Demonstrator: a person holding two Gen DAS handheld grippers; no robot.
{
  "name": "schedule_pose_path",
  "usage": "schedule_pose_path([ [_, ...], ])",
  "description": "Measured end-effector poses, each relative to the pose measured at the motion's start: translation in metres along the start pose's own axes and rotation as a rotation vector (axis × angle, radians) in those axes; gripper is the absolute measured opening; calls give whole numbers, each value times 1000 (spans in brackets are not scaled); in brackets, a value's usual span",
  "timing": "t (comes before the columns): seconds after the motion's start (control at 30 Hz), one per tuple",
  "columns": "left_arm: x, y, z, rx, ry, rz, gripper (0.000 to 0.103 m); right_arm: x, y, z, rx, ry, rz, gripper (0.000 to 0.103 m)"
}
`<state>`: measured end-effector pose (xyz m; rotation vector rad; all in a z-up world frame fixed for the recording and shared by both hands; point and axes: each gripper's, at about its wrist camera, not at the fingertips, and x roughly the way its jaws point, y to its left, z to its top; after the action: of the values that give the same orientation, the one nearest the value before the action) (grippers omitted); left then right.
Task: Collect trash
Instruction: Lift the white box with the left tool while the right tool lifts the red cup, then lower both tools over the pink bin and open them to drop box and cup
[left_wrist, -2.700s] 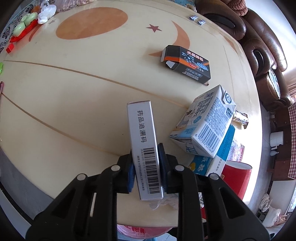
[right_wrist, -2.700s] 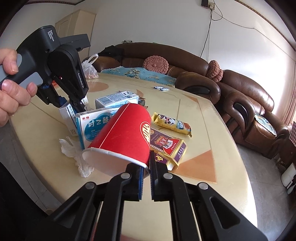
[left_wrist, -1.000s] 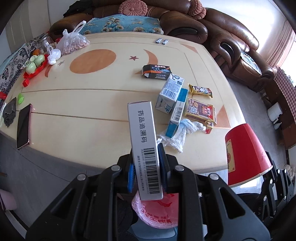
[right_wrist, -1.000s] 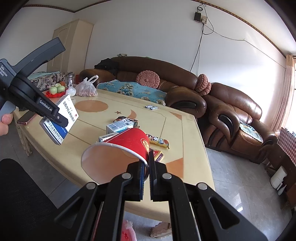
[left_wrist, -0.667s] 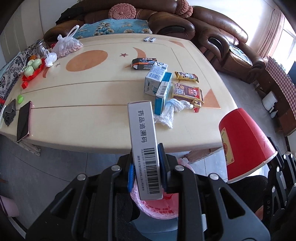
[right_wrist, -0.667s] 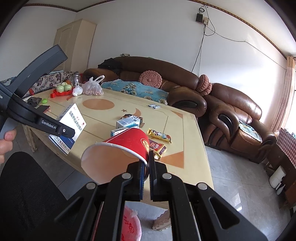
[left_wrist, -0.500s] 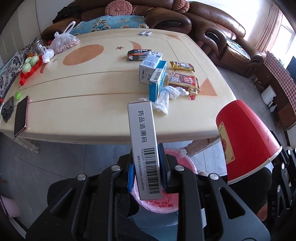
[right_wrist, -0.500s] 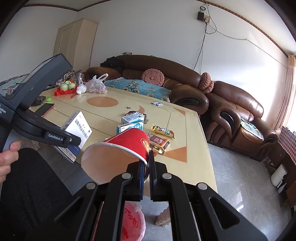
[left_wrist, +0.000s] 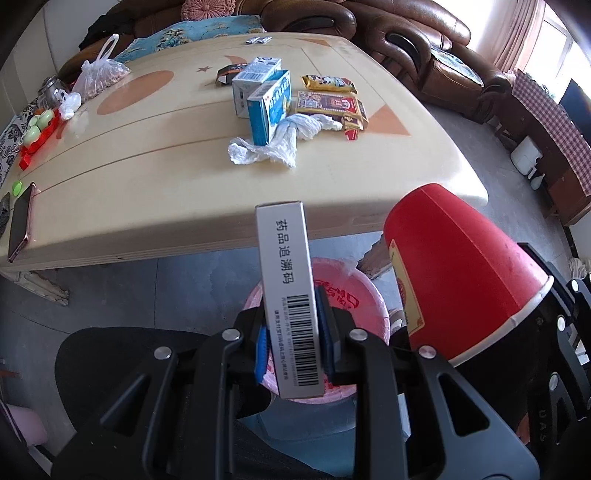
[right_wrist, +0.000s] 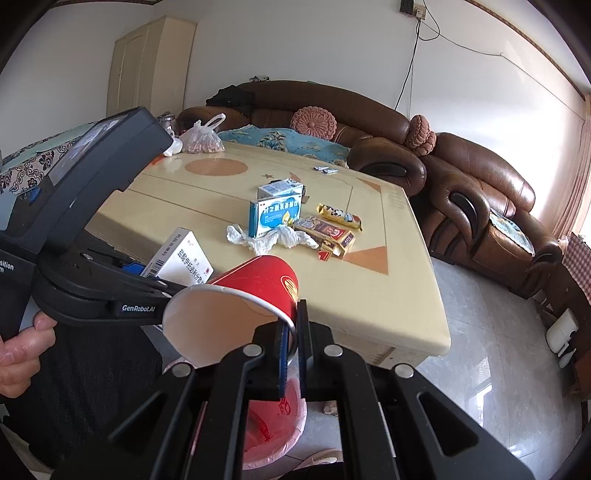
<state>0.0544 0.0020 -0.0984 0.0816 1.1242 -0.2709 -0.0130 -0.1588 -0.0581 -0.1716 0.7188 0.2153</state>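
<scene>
My left gripper (left_wrist: 295, 336) is shut on a white medicine box (left_wrist: 288, 291) with a barcode, held above a bin lined with a pink bag (left_wrist: 351, 295) on the floor. The box also shows in the right wrist view (right_wrist: 181, 258). My right gripper (right_wrist: 291, 332) is shut on the rim of a red paper cup (right_wrist: 243, 299), held on its side over the same pink-lined bin (right_wrist: 273, 421). The cup shows at the right of the left wrist view (left_wrist: 454, 273). More trash lies on the cream table (left_wrist: 147, 177): a crumpled tissue (left_wrist: 280, 140), a blue box (left_wrist: 267, 107) and snack wrappers (left_wrist: 328, 83).
A phone (left_wrist: 18, 221) lies at the table's left edge. A plastic bag (left_wrist: 99, 77) and a red tray with green cups (left_wrist: 35, 129) sit at the far left. Brown sofas (right_wrist: 480, 192) stand behind and right of the table. My dark trousers (left_wrist: 122, 350) are below.
Both grippers have drawn back from the table and lowered over the pink-lined bin, each keeping hold of its item. The bin now fills more of both views.
</scene>
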Motion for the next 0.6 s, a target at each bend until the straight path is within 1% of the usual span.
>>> schedule_pose_path([
  [0.4, 45, 2, -16, -3, 93, -37, 22, 33, -4, -32, 37, 110, 31, 5],
  [0.47, 55, 3, -19, -8, 120, -55, 22, 39, -5, -36, 42, 127, 37, 5],
  [0.6, 73, 6, -23, -11, 162, -60, 22, 55, -6, -44, 49, 165, 47, 5],
])
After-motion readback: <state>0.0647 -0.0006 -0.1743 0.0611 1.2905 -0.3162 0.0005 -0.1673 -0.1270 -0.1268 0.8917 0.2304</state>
